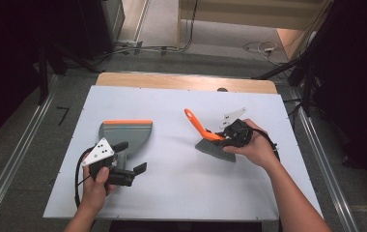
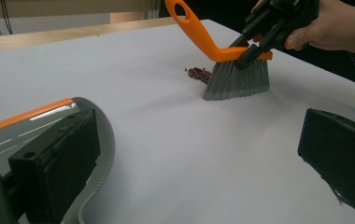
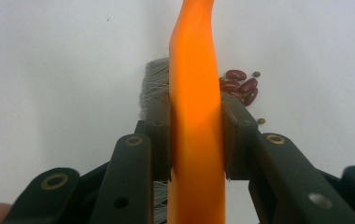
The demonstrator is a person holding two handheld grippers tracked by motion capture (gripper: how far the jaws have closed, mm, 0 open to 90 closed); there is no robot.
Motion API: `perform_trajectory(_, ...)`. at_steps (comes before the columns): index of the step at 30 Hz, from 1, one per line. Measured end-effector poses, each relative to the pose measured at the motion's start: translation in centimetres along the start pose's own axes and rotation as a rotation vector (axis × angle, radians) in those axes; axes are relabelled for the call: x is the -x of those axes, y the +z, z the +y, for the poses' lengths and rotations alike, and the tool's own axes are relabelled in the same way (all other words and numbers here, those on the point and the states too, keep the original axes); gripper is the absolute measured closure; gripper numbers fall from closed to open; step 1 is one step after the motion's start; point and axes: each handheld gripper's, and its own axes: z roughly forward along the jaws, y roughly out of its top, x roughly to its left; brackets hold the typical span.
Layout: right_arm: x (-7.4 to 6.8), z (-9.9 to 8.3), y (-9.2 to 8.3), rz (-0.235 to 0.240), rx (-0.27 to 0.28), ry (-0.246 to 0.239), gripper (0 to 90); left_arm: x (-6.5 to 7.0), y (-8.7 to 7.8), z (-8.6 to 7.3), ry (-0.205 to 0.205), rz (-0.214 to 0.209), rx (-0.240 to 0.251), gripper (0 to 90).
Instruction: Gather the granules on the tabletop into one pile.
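Orange brush handle [image 3: 196,116] runs off the right gripper view's top and bottom edges, hiding part of the beans [image 3: 239,86]; bristles [image 3: 153,84] are largely masked by the tongs.

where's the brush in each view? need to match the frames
High view: brush, right of centre, in the right gripper.
Left gripper view: brush, upper right, bristles on the table.
Right gripper view: brush, centre, handle clamped between the jaws.
Shared landmark: red beans beside the bristles.
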Motion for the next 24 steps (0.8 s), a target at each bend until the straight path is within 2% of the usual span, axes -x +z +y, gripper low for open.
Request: perform_trajectory(24, 2.0, 1.3, 0.6, -0.026, -0.005, 0.039, 67.5, -0.1, -0.1, 0.0, -0.002, -0.004, 0.003, 0.0)
